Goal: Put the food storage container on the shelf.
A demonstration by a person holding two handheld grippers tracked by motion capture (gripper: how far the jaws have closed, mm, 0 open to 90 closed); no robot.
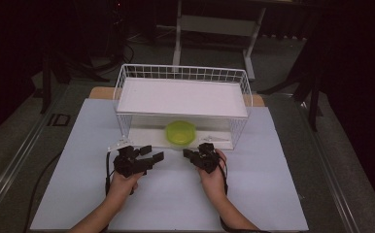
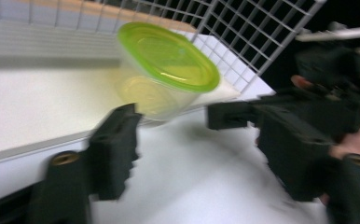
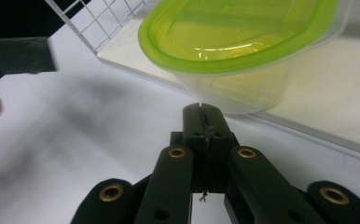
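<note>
Looking down, I see the tub (image 1: 180, 132) upright, lid up, round with no long axis, under the wire rack (image 1: 183, 73) at 12 o'clock. Left gripper (image 1: 152, 153) released; right gripper (image 1: 187, 154) clenched empty.

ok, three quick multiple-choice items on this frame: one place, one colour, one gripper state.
1. Where does the container stand?
A. on the rack's top shelf
B. on the lower shelf of the wire rack
C. on the floor

2. What colour is the container's lid?
A. red
B. blue
C. lime green

3. How do the right gripper's jaws stand?
A. shut with nothing between them
B. clamped on the container
C. wide open

Answers:
1 B, the high view shows it under the white top shelf.
2 C, both gripper views show green.
3 A, the right gripper view shows the jaw tips pressed together short of the container.
</note>
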